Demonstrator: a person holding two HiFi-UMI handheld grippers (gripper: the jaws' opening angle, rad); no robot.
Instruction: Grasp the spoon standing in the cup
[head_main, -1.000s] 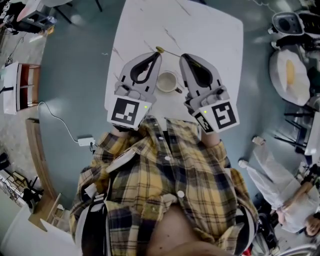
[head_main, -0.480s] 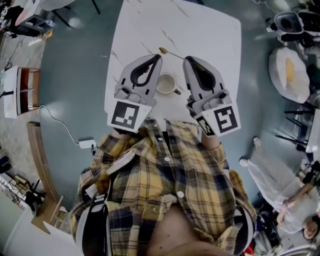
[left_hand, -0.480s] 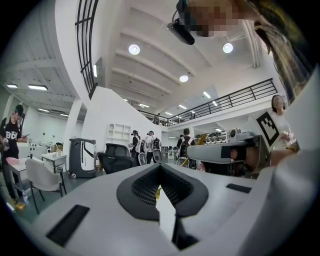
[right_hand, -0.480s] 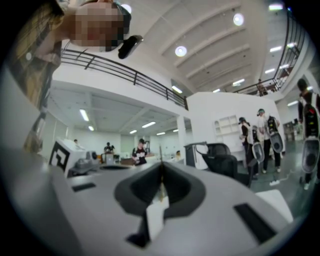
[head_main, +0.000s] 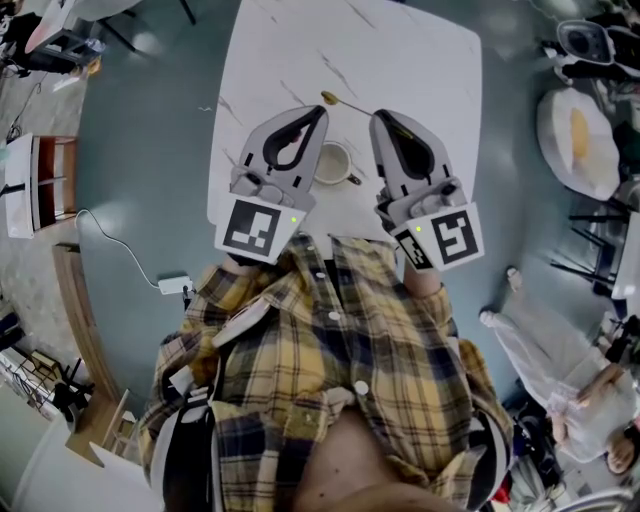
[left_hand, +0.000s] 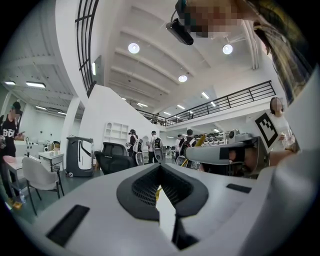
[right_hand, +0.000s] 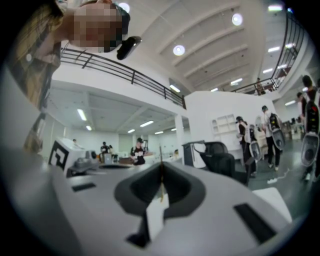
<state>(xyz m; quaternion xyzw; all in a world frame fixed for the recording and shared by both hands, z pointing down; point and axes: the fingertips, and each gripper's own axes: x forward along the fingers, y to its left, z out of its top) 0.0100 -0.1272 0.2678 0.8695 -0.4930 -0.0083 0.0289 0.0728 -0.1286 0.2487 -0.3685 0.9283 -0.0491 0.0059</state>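
Note:
A white cup (head_main: 333, 163) stands on the white marble table (head_main: 400, 60), between my two grippers, its handle to the right. The thin golden spoon (head_main: 347, 102) is out of the cup and lies level just beyond it. My right gripper (head_main: 378, 116) is shut on the spoon's handle end, which shows as a thin golden sliver (right_hand: 161, 189) between the closed jaws (right_hand: 161, 170). The spoon's bowl end (head_main: 327, 97) reaches toward the tip of my left gripper (head_main: 321, 110). The left jaws (left_hand: 160, 167) look shut, and whether they touch the spoon I cannot tell.
The table's near edge runs under my hands. A power strip (head_main: 172, 283) with a cable lies on the floor at the left. A round white seat (head_main: 580, 150) and a person in white (head_main: 560, 370) are at the right. Office chairs (left_hand: 112, 157) and people stand far off.

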